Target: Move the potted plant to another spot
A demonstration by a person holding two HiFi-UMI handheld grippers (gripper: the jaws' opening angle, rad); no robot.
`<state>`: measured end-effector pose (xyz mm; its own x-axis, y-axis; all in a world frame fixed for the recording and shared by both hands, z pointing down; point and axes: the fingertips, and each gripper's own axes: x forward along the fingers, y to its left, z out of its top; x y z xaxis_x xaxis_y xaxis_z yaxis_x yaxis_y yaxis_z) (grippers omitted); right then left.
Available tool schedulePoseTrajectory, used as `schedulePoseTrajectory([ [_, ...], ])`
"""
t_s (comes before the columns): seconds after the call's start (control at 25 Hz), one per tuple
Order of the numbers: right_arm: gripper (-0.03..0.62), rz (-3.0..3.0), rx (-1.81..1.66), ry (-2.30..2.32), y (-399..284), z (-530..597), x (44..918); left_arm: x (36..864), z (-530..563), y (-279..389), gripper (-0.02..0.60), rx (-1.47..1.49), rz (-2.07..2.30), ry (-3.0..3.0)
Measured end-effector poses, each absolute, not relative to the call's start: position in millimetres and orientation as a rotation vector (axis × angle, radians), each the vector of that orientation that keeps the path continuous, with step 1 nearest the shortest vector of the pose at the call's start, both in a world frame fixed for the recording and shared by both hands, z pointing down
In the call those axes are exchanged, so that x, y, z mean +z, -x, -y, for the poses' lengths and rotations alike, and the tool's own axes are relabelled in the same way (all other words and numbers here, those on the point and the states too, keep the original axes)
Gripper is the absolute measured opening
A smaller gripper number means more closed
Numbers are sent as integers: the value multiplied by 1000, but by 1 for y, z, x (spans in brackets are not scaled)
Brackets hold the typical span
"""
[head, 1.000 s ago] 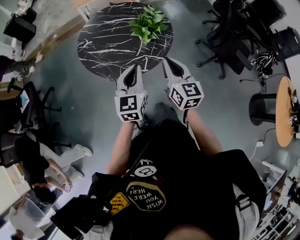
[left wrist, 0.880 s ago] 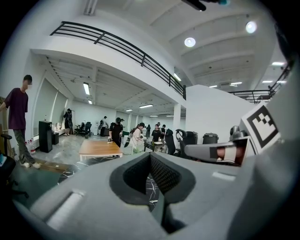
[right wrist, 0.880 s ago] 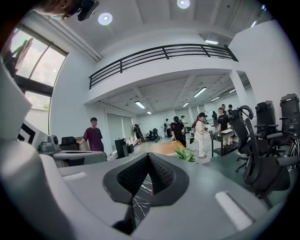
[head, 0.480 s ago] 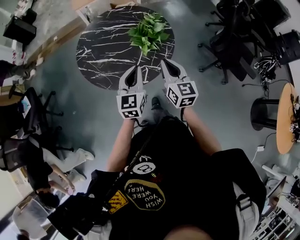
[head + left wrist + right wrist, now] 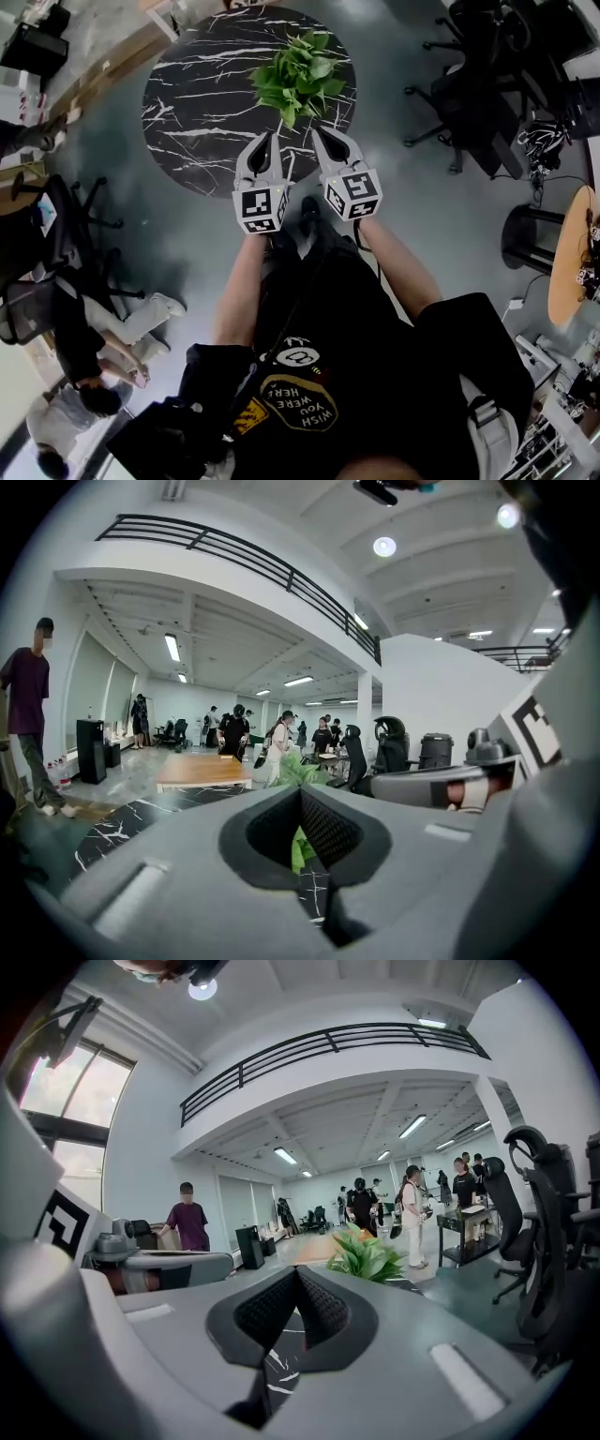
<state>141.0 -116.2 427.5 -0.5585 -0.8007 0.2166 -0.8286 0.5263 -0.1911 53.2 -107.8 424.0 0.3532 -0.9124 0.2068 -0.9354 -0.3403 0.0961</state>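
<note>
The potted plant (image 5: 300, 80), a bushy green one, stands on the right half of a round black marble table (image 5: 206, 103). My left gripper (image 5: 263, 139) and right gripper (image 5: 319, 133) are held side by side over the table's near edge, both pointing at the plant and just short of its leaves. Each has its jaws shut with nothing between them. In the left gripper view, leaves (image 5: 296, 767) show just beyond the closed left gripper (image 5: 300, 788). The right gripper view has the plant (image 5: 366, 1255) ahead and slightly right of the closed right gripper (image 5: 298, 1267). The pot itself is hidden under the leaves.
Black office chairs (image 5: 478, 84) stand right of the table. A round wooden table (image 5: 572, 244) and a dark bin (image 5: 525, 220) are at the right edge. People sit on chairs at the lower left (image 5: 84, 328). A long wooden bench (image 5: 112, 66) lies at the upper left.
Both grippers have moved forward and down toward the table; their tips went from short of the table's edge to over it, close to the plant. The jaws stayed shut.
</note>
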Motion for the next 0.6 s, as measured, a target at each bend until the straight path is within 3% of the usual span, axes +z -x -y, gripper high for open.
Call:
schedulePoseTrajectory([
  [0.2,2,2597,491,-1423,-125,139,508,493,140,-36,3,262,1673,-2323],
  [0.24,49,2597,519,-1405,-119,140,524,505,144,-32,3,263,1666,-2300],
  [0.28,152,2605,541,-1386,-114,142,537,515,146,-28,3,260,1658,-2285],
  [0.32,203,2610,551,-1377,-109,145,550,522,149,-26,3,259,1651,-2278],
  [0.6,381,2450,530,-1498,-105,169,652,550,158,-5,3,244,1645,-2261],
])
